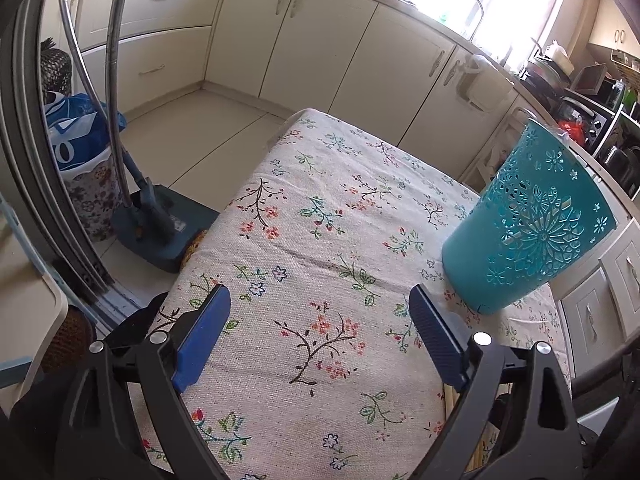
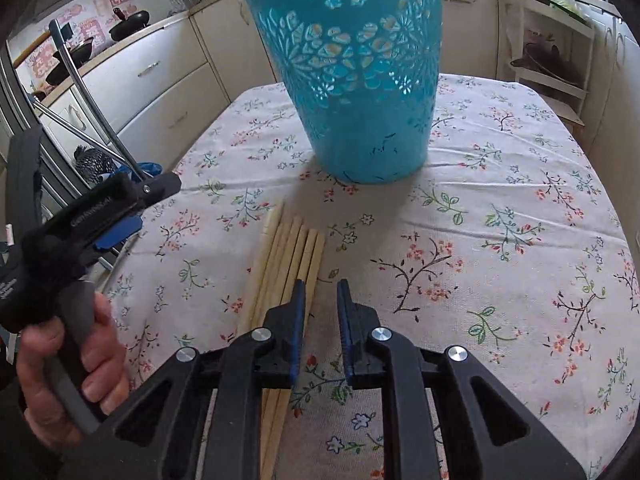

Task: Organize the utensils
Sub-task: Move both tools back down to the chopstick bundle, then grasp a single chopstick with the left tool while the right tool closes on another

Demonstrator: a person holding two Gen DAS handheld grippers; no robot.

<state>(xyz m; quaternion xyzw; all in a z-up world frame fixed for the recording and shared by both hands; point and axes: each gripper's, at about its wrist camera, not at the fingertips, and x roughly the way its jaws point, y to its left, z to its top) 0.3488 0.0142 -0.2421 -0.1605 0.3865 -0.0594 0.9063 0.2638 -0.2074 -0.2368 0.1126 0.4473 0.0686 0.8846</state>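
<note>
Evidently the pick-up step is in hand: the right tongs (image 2: 320,286) hover low over the bundle of pale wooden chopsticks (image 2: 294,248) lying side by side on the worktop covered with a floral cloth (image 2: 500,208), at the lower centre of the right wrist view. Their blue-padded jaws stand slightly apart with nothing pinched between them; the left jaw overlaps the right edge of the bundle, though whether it touches I cannot tell. The next move, as I judge it, calls for shifting the tongs a little leftward so one or more sticks sit between the pads, then closing and lifting toward the teal perforated plastic cup with flower cut-outs (image 2: 356,80), which stands upright beyond the sticks' far tips at upper centre. The left tongs (image 1: 320,336) are spread wide and empty in the lower part of the left wrist view, with the cup near their right jaw.
</note>
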